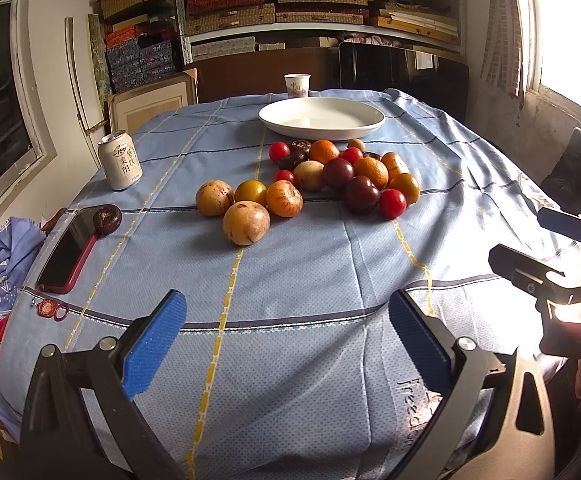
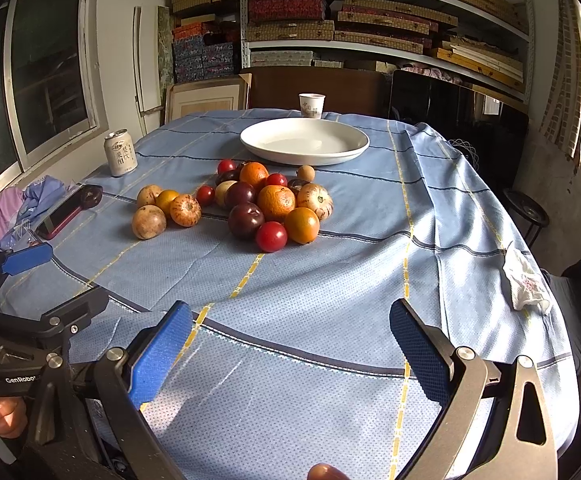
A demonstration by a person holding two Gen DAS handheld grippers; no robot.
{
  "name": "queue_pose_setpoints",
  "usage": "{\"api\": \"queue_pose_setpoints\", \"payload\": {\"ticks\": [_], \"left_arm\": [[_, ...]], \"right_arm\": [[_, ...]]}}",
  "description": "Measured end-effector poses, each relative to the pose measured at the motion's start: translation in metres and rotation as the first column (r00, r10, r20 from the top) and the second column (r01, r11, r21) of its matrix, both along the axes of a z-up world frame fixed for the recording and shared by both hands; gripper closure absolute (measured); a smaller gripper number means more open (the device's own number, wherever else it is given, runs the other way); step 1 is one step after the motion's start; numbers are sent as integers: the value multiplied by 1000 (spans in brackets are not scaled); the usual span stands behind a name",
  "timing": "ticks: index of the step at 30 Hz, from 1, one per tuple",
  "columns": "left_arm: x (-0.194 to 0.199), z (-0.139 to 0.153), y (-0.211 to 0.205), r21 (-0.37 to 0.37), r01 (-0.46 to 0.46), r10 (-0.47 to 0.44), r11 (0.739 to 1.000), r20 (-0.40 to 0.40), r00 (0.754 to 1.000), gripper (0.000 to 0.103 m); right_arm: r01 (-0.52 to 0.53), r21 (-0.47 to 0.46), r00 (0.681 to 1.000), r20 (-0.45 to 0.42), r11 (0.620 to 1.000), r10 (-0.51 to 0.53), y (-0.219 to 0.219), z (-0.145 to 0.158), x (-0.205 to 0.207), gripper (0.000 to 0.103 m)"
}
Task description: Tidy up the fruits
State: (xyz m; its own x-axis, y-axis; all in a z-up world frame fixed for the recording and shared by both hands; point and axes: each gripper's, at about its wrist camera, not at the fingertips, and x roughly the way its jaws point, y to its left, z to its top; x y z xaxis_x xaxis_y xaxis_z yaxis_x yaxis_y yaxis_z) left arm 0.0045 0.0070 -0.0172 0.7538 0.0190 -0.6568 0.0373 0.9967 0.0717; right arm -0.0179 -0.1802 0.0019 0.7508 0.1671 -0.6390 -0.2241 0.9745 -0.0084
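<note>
A pile of fruit (image 1: 346, 176) lies mid-table on the blue cloth: oranges, dark plums, red tomatoes and brown round fruits. It also shows in the right wrist view (image 2: 258, 208). A white plate (image 1: 321, 119) stands empty behind the pile; in the right wrist view the plate (image 2: 304, 141) is also behind the pile. My left gripper (image 1: 286, 324) is open and empty over the near table edge. My right gripper (image 2: 290, 334) is open and empty, also near the front edge, well short of the fruit. Each gripper shows at the side of the other's view.
A drink can (image 1: 119, 160) stands at the left. A phone (image 1: 68, 254) in a red case with a dark round fruit (image 1: 106, 219) at its far end lies at the left edge. A paper cup (image 1: 297, 85) stands behind the plate. A crumpled white wrapper (image 2: 524, 280) lies at the right edge.
</note>
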Motion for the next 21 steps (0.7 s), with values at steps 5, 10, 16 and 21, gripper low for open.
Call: {"api": "queue_pose_setpoints", "payload": {"ticks": [5,10,16,21], "left_arm": [[0,0,0,-1,-1,1,1000,0,1000,4],[0,0,0,0,-1,1,1000,-4,1000,4],[2,-2,0,-4,-6,6,1000,-17,1000,4],[5,-3,2,-7,-7,7,1000,-25,1000,4]], "right_arm": [[-3,0,1000,0,1000,3,1,-1,0,3],[-1,2,1000,-4,1000,1,1,-2,0,3],[-6,-3,1000,-18,1000,6,1,-6,2,3],[-11,0,1000,-26,1000,11,1,-6,3,3]]}}
